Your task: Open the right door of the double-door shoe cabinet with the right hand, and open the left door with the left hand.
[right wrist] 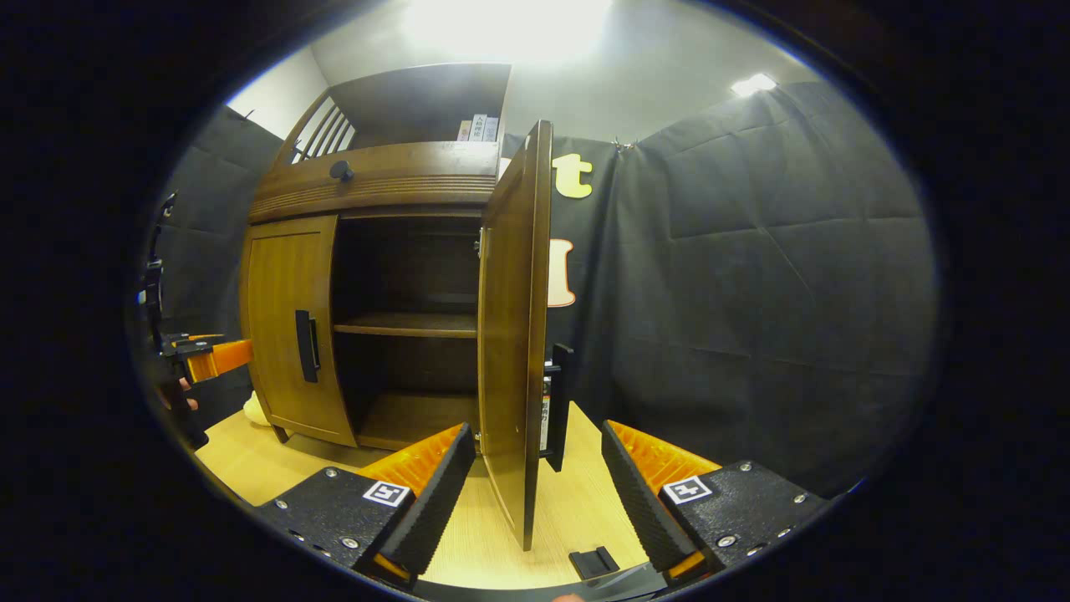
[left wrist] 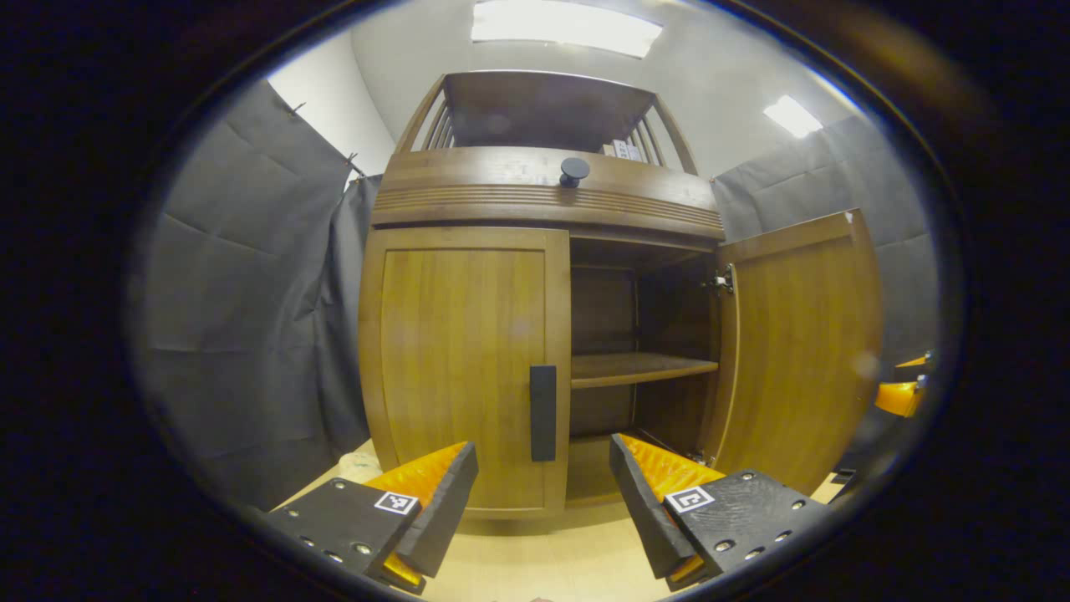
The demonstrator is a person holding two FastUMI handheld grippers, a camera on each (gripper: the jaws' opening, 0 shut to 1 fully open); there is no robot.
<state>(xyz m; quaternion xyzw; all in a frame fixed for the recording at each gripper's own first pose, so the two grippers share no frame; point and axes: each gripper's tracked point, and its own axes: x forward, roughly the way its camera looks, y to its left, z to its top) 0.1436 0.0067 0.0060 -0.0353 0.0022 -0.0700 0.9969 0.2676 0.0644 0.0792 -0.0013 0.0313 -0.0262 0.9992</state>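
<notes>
A: Where do the shoe cabinet (left wrist: 543, 201) doors stand?
B: The right door (right wrist: 510, 334) is swung wide; the left door (left wrist: 464, 368) is closed, its handle (left wrist: 542, 412) untouched.
A: And the claws?
B: Left gripper (left wrist: 543, 493) released, facing that handle; right gripper (right wrist: 535, 485) released, straddling the open door's edge without touching.

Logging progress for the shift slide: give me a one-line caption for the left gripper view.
Left gripper, jaws open, faces the closed left door's handle; right door already open.
</notes>
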